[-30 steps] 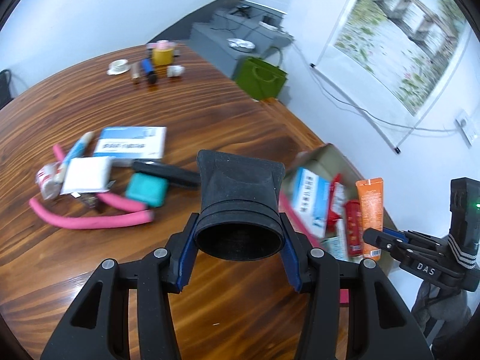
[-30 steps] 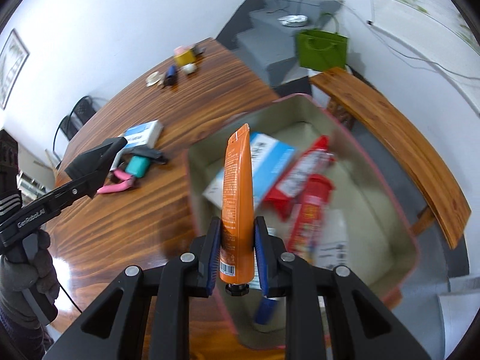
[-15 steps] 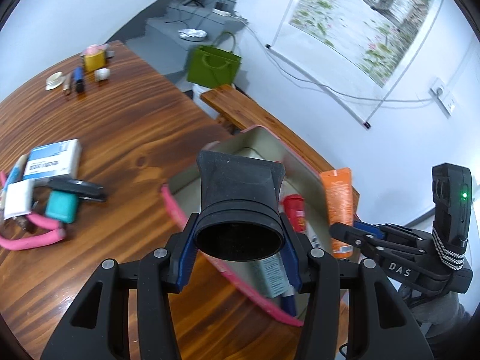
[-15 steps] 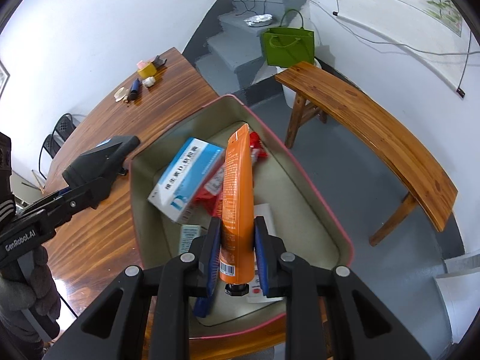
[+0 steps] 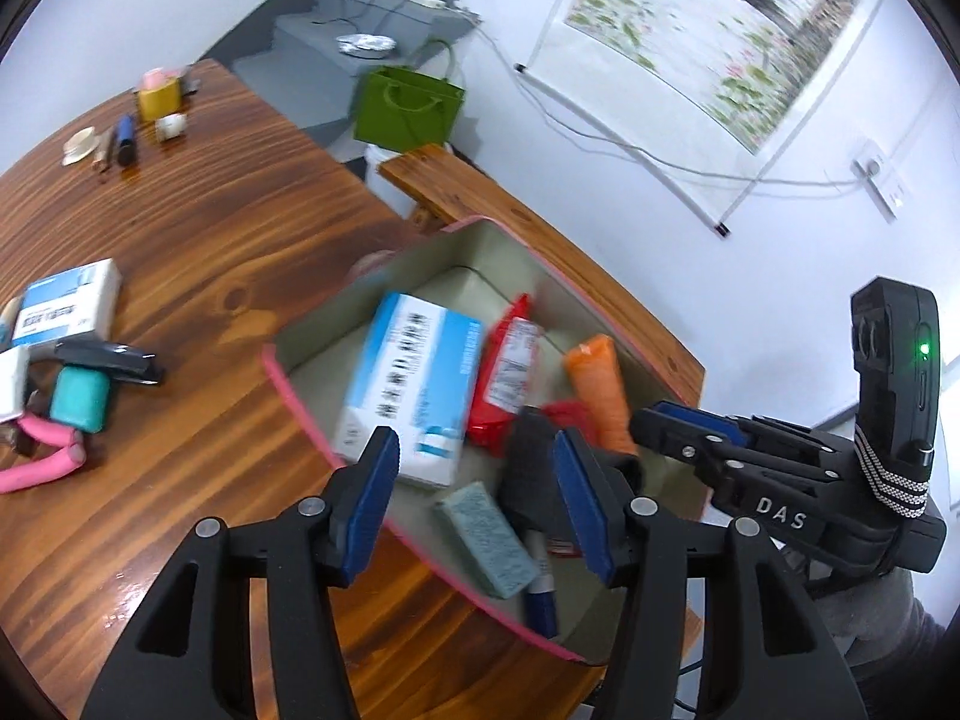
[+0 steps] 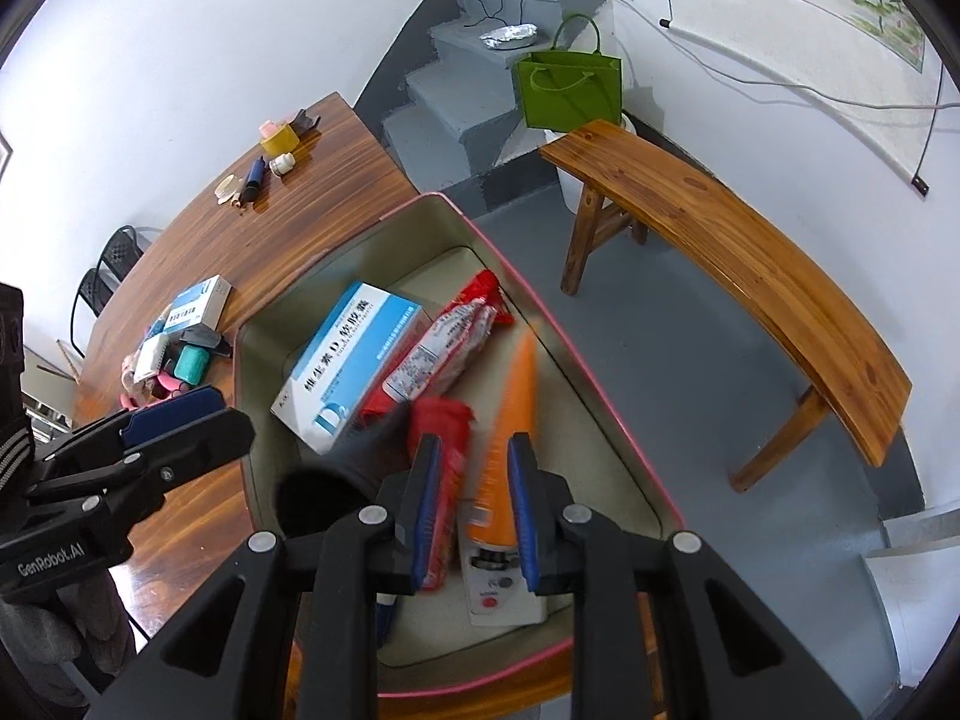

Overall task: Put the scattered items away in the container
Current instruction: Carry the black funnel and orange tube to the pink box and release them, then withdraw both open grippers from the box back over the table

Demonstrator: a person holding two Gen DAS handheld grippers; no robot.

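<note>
Room first: white walls, a scroll painting (image 5: 720,18), grey stairs (image 6: 468,96) with a green bag (image 6: 567,90) at the foot, and a wooden bench (image 6: 750,252) right by the table. We're over the big brown wooden table (image 5: 210,228), and the pink-rimmed container (image 5: 282,384) sits at its edge nearest the bench. Inside are a blue-and-white box (image 5: 408,384) and red packets (image 5: 507,372), plus smaller bits. Our left gripper (image 5: 477,438) is over it with jaws opening, pads pressing on nothing. A blurry black cup thing (image 6: 324,492) sits just below it inside the container. Our right gripper (image 6: 474,441) is narrow and holding the orange tube (image 6: 510,420), tilted and blurred, over the container. Back on the table: a second box (image 5: 66,306), a teal block (image 5: 78,399) and a pink foam strip (image 5: 36,468) clustered together.
</note>
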